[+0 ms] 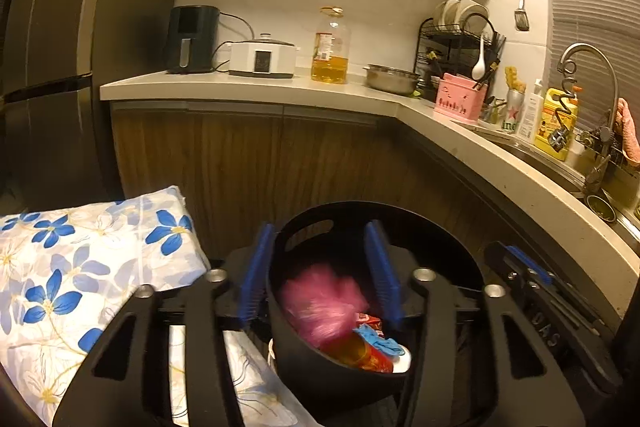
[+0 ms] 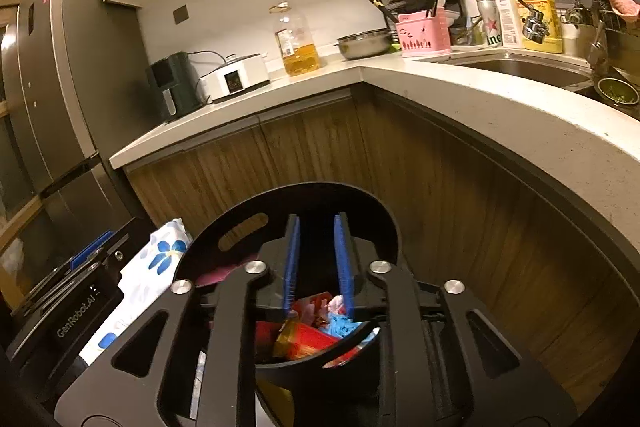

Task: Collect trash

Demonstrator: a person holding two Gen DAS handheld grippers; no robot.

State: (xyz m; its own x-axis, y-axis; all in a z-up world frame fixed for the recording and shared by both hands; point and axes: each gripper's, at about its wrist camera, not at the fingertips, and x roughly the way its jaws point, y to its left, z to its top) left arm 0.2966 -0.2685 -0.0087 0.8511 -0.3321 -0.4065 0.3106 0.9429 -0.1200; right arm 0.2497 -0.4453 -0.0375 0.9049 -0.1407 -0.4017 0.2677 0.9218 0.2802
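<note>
Your left gripper (image 1: 320, 275) gapes wide over the black bin (image 1: 340, 363); your right gripper (image 2: 318, 263), marked "GenRobot.AI", is parted, holding nothing. One pink wad (image 1: 320, 303) lies inside among red and blue wrappers (image 2: 316, 331).

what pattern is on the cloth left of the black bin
White cloth with blue flowers, clearest in the left wrist view.
</note>
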